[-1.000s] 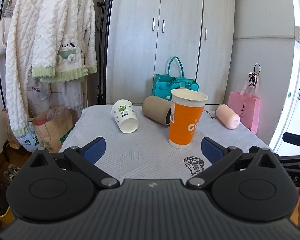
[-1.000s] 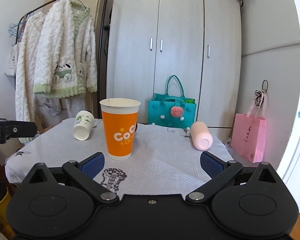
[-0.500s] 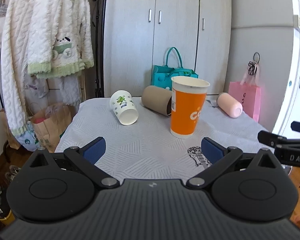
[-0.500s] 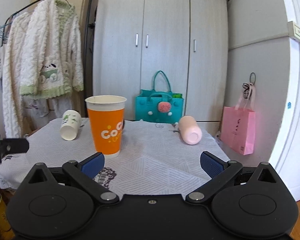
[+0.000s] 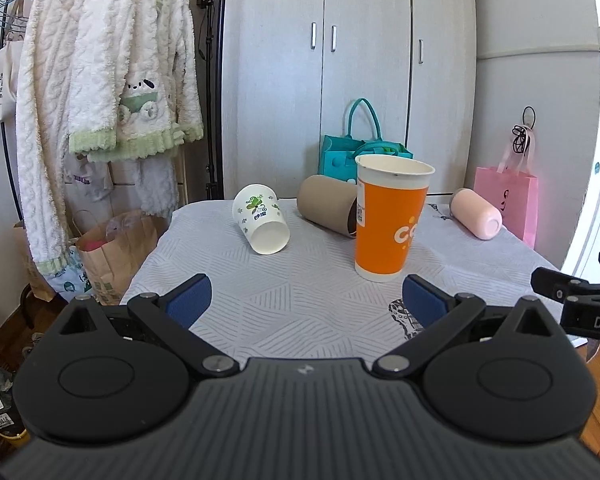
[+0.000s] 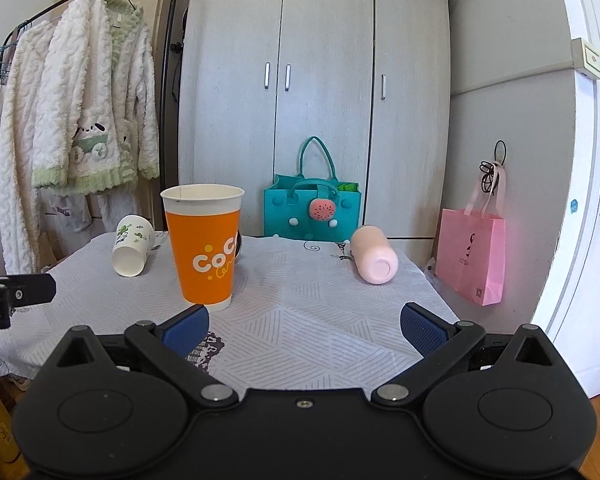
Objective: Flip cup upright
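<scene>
Orange cup [image 5: 392,220] stands upright already, mid table [image 5: 300,300]. Three others lie on their sides: white cup w/ green print [image 5: 262,220], brown cup [image 5: 328,210] behind the orange one, pink cup [image 5: 476,214] far right.

Left gripper [image 5: 306,296] — fingers wide apart, nothing between them, held back at the near table edge. Right gripper [image 6: 304,326] — same, fingers apart and empty, also at the near edge.

Which cup is next can't be told from the task line. Judgement by position:
- White cup: ahead and left of the left gripper's fingers, long axis running front-to-back w/ open mouth toward the camera, tilted a bit right. Left hand nearer.
- Pink cup [image 6: 374,260]: ahead and slightly right of the right gripper's centre, base end facing it, axis roughly along the view line. Right hand nearer.
- Brown cup: mostly hidden behind the orange cup in the right view — awkward reach for either hand.

Either approach likely needs fingers closing across the cup's side, not its ends.
</scene>
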Demonstrator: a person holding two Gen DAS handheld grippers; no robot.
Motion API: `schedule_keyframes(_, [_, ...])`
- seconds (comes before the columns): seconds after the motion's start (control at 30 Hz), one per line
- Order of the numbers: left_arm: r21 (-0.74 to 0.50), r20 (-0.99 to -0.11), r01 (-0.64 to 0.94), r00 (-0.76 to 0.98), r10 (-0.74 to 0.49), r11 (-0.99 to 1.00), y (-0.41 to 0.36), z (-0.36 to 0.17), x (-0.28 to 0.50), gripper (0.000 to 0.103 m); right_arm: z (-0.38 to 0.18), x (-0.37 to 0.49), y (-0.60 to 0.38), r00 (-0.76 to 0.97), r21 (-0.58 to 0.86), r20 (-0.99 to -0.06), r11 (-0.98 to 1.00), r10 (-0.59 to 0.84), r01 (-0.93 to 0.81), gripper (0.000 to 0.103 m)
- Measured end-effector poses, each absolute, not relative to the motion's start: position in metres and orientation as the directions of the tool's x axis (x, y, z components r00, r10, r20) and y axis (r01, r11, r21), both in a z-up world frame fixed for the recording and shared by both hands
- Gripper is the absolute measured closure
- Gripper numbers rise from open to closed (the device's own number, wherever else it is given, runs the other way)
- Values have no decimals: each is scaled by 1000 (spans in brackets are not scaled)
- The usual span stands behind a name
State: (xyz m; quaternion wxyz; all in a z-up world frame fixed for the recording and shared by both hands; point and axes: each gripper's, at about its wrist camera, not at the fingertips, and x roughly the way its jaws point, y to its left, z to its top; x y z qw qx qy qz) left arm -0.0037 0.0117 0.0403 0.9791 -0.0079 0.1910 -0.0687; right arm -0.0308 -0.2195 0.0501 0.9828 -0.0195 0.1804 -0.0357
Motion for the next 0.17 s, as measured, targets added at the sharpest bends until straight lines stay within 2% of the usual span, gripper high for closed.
schedule_keyframes(0.17, [-49,-369,134,919,-143,990,13,41,-3,0,49,-30,-218,931,-58,-354,996,-83,67,0])
